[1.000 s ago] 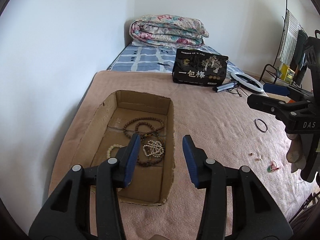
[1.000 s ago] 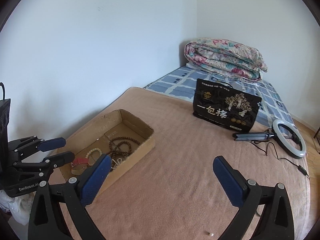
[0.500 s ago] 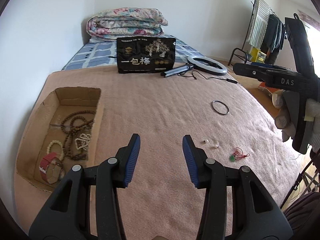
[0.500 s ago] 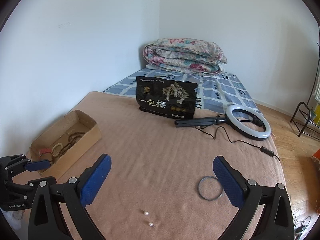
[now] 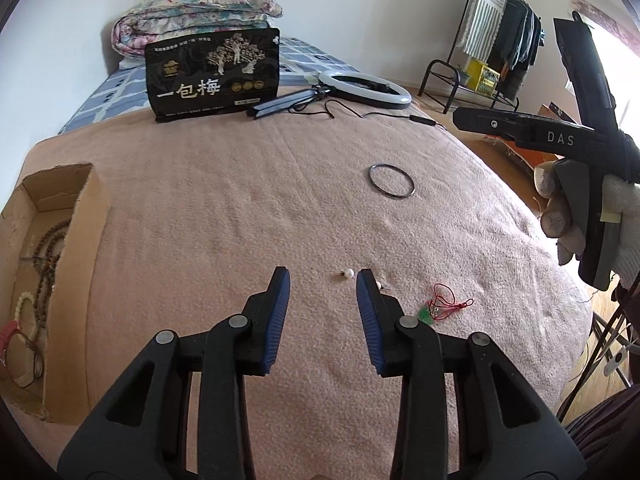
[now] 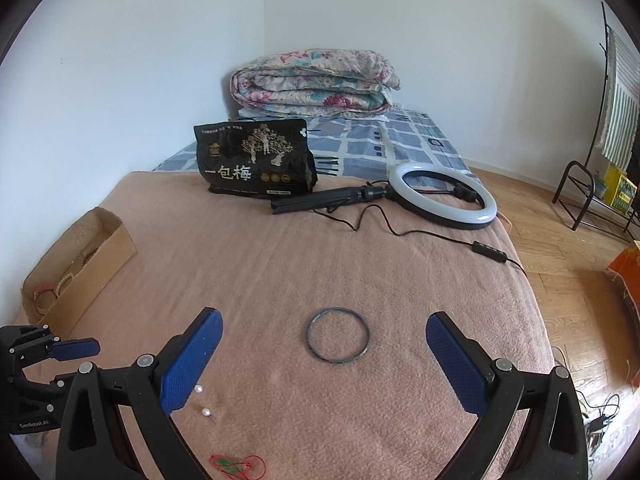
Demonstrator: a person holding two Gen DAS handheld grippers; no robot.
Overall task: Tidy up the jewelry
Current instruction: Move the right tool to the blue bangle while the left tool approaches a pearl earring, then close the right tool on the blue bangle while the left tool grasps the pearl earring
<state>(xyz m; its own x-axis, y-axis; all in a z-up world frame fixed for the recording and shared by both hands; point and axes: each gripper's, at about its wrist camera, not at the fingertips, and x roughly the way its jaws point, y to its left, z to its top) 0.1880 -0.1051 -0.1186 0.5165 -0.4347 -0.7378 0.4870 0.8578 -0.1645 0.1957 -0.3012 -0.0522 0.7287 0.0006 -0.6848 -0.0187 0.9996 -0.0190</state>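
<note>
On the pink blanket [image 5: 240, 208] lie two pearl earrings [image 5: 349, 274], a red cord with a green pendant [image 5: 440, 304] and a dark bangle [image 5: 391, 181]. My left gripper [image 5: 322, 276] hovers low over the blanket. Its jaws are closing with nothing between them, and one pearl sits just beyond the tips, the other half hidden by the right finger. My right gripper [image 6: 324, 320] stands wide open, and the bangle [image 6: 338, 335] lies on the blanket just past its tips. The cardboard box [image 5: 80, 220] at the left holds bead strings and a red strap.
A black snack bag [image 6: 256, 160], a ring light [image 6: 442, 194] with its stand and cable, and a folded quilt [image 6: 312, 84] sit at the far end. A wall runs along the left. The bed edge drops to wooden floor on the right, near a clothes rack [image 5: 500, 40].
Both grippers swung right, away from the box and over to the loose pieces. The left jaws have narrowed. The bangle now lies in front of the right gripper.
</note>
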